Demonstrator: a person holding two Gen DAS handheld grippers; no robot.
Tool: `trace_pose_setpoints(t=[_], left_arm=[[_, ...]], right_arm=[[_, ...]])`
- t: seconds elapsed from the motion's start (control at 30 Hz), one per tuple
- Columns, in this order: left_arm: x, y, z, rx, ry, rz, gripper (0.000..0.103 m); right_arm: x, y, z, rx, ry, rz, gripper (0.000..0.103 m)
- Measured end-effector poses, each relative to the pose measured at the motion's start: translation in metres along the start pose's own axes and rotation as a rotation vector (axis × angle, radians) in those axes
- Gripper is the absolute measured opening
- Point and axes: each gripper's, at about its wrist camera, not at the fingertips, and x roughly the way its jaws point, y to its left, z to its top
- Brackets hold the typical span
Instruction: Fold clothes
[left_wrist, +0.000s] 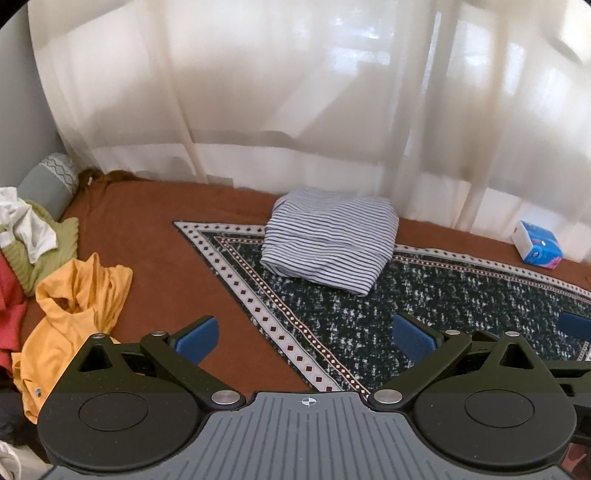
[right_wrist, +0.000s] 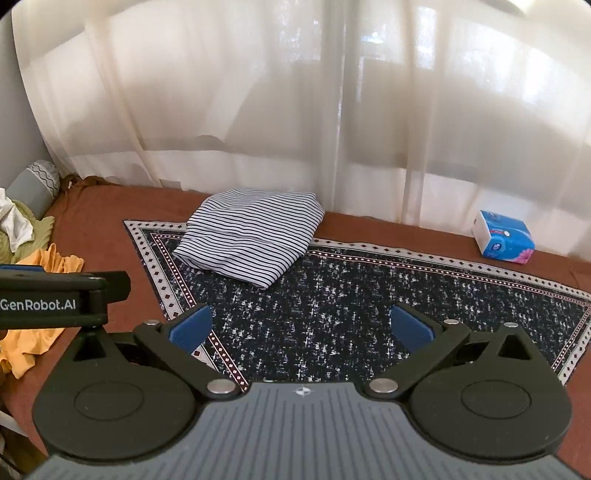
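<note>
Folded striped shirt at frame centre on patterned rug, left gripper jaws wide apart and empty at bottom, right gripper likewise, yellow garment crumpled at left, tissue pack at right

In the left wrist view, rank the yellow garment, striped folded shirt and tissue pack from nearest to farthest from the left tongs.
1. Yellow garment, crumpled just beside the left tongs, on the left.
2. Striped folded shirt, ahead on the rug.
3. Tissue pack, far right by the curtain.

Folded shirt on the mat's far corner — clothes pile left, tissue pack right.
</note>
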Motion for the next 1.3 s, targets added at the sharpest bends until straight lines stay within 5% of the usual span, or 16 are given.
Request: trace_pose_setpoints(t=[1.3], left_arm=[[0.016,0.009,0.008,-0.008,0.032,-0.004,0.103]], right_arm=[[0.014,0.008,0.0,-0.01,0.026,-0.003,0.103]])
